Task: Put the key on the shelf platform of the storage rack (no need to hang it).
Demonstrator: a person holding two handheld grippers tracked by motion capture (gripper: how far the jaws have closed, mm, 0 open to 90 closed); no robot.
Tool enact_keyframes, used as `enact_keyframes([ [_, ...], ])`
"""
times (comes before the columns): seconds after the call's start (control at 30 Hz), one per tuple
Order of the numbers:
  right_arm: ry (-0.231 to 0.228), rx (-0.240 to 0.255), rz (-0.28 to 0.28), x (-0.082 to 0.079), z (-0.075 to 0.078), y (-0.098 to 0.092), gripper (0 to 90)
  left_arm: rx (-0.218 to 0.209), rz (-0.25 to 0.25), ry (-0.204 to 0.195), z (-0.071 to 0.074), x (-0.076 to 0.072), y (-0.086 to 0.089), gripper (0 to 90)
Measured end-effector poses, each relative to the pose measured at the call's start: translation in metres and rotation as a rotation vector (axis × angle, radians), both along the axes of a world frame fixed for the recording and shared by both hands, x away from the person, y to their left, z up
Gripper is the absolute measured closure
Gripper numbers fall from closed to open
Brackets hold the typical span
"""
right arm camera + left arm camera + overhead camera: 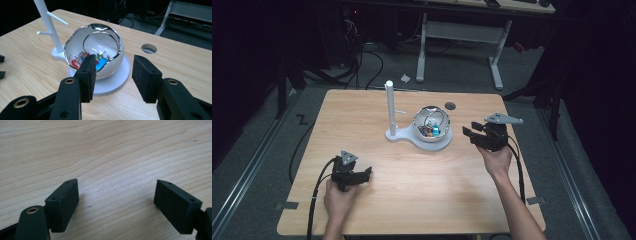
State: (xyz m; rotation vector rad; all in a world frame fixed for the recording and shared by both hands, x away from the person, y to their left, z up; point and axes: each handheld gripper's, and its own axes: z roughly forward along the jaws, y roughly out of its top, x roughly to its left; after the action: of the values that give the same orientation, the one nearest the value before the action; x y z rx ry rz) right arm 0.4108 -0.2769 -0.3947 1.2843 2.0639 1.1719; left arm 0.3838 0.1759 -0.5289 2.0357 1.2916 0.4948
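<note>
A white egg-shaped bowl [419,121] with a chrome rim stands on a white base [409,138] at the table's centre back. A white post [389,105] with short pegs rises from the same base. Several coloured keys and rings [82,55] lie inside the bowl [111,68]. My right gripper [469,133] is open just right of the bowl, its jaws [115,60] pointing at the bowl with nothing between them. My left gripper [367,173] rests low near the front left, open over bare wood [116,183].
A round cable hole [450,105] sits in the tabletop [422,185] behind the bowl. Beyond the table are a white-legged desk [459,35] and cables on the floor. The left gripper's jaw tips [1,67] show at the right gripper view's left edge.
</note>
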Motion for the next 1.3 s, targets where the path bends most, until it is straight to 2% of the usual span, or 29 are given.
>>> enact_keyframes([
  [0.37,-0.019,-0.015,-0.007,-0.017,0.009,-0.009,54.3,0.000,0.000,0.000,0.000,0.000,0.000,20.4],
  [0.43,-0.035,0.001,-0.001,-0.024,0.009,-0.010,54.4,0.000,0.000,0.000,0.000,0.000,0.000,20.5],
  [0.7,-0.050,0.015,-0.004,-0.040,0.009,-0.018,54.6,-0.001,0.001,0.000,0.000,0.000,0.000,20.4],
  [0.77,-0.036,0.017,-0.011,-0.044,0.007,-0.020,54.2,-0.001,0.001,0.000,0.000,0.000,0.000,20.4],
  [0.9,-0.039,0.029,-0.021,-0.050,0.002,-0.023,54.2,-0.001,0.002,0.000,0.000,0.000,0.000,20.4],
  [1.17,-0.019,0.048,-0.051,-0.058,-0.015,-0.030,54.0,-0.001,0.002,0.000,0.000,0.000,0.000,20.4],
  [1.3,-0.003,0.037,-0.068,-0.061,-0.015,-0.029,53.8,-0.001,0.001,-0.001,0.000,0.000,0.000,20.4],
])
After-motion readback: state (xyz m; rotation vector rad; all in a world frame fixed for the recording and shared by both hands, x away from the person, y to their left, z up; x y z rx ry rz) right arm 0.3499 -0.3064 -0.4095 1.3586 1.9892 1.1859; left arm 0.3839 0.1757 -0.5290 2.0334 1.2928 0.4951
